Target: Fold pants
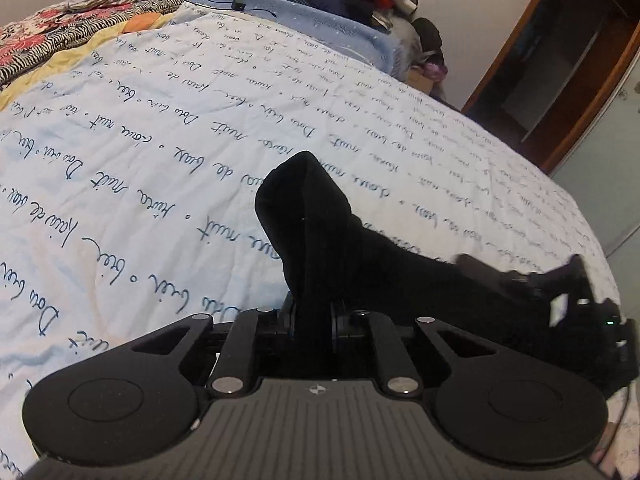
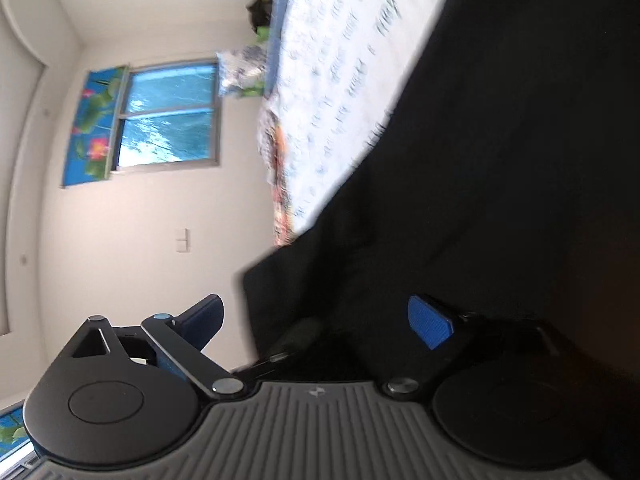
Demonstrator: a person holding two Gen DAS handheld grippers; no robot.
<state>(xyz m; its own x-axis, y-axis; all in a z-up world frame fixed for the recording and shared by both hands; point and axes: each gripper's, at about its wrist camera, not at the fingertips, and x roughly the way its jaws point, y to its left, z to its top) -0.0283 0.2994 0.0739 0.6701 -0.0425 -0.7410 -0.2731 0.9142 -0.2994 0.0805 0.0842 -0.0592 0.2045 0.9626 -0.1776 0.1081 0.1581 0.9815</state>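
- Pants (image 1: 320,220): plain black, matte, no visible print or seams; fabric bunched into a thick upright fold with vertical creases.
- From that fold the rest trails low to the right across the bed (image 1: 140,160), lying on the pale blue quilt with handwriting print.
- Left claw (image 1: 314,312): pressed together, pinching the bunched pants; cloth stands up out of it.
- Right claw (image 2: 316,320): spread wide; blue pads (image 2: 430,322) clear, not pressing anything.
- Right wrist view is rolled sideways and blurred; pants (image 2: 500,160) fill its right side as a dark sheet, one corner hanging between the spread fingers.
- Right claw also shows at the far end of the pants in the left view (image 1: 576,300).
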